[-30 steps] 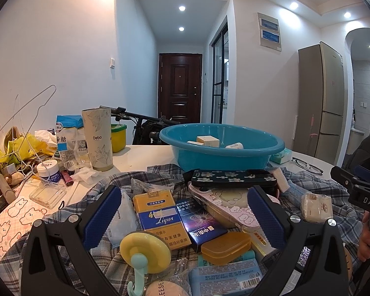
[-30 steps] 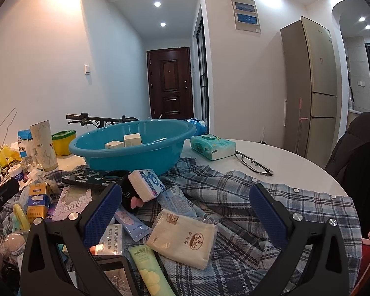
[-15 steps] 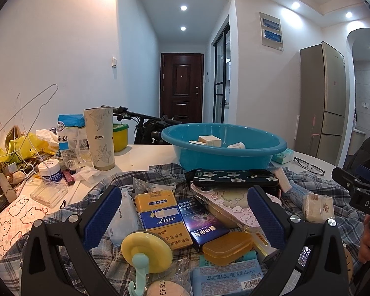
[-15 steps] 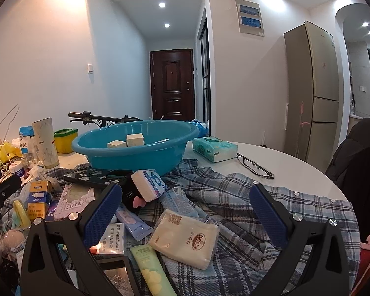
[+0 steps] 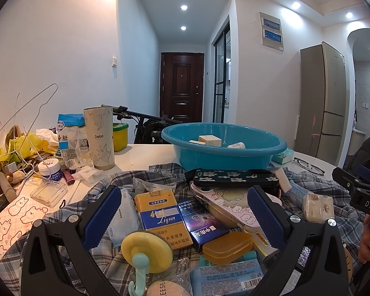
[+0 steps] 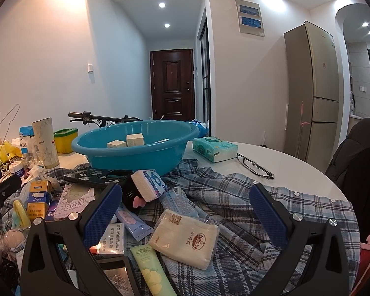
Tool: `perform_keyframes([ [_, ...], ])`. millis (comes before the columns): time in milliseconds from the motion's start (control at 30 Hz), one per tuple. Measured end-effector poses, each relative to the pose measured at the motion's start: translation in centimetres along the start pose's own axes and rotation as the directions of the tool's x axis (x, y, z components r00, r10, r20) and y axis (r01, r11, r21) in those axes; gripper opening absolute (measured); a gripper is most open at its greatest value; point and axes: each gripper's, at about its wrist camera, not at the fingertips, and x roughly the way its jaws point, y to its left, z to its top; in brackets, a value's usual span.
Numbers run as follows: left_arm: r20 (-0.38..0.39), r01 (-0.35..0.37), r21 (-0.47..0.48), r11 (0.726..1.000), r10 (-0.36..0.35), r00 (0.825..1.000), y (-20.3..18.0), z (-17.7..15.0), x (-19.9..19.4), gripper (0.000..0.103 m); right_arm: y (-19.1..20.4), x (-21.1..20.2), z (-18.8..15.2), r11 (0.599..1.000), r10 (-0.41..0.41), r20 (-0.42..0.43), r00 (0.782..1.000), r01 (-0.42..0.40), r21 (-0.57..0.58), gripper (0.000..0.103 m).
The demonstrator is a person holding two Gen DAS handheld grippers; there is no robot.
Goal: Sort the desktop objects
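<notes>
While both sets of jaws stand wide apart and empty, the left gripper (image 5: 185, 218) hangs over a yellow cigarette pack (image 5: 160, 218) and a dark blue pack (image 5: 201, 219) on the plaid shirt (image 6: 234, 192). The right gripper (image 6: 185, 215) hangs over a beige tissue pack (image 6: 185, 238). The teal basin (image 6: 133, 153) sits mid-bench, holding small boxes (image 6: 135, 139).

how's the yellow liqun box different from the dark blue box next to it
The yellow Liqun box is yellow with a blue band; the dark blue box is navy with a starburst design. The yellow Liqun box looks larger, and the dark blue box is partly overlapped by an orange case. Both lie flat, side by side on the plaid shirt, between the open left gripper's fingers.
</notes>
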Motion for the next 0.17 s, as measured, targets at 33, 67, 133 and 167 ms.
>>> perform_keyframes([
  [33, 0.0, 0.0, 0.0, 1.0, 0.0, 1.0, -0.02, 0.02, 0.01, 0.103, -0.02, 0.0, 0.0, 1.0, 0.0, 0.0, 1.0, 0.0, 0.0, 0.103],
  [67, 0.0, 0.0, 0.0, 1.0, 0.0, 1.0, -0.02, 0.03, 0.02, 0.103, 0.0, -0.01, 0.0, 1.0, 0.0, 0.0, 1.0, 0.0, 0.001, 0.103],
  [133, 0.0, 0.0, 0.0, 1.0, 0.0, 1.0, 0.01, 0.01, 0.0, 0.103, -0.02, 0.0, 0.0, 1.0, 0.0, 0.0, 1.0, 0.0, 0.0, 0.103],
  [167, 0.0, 0.0, 0.0, 1.0, 0.0, 1.0, -0.01, 0.04, 0.02, 0.103, -0.03, -0.01, 0.0, 1.0, 0.0, 0.0, 1.0, 0.0, 0.0, 0.103],
])
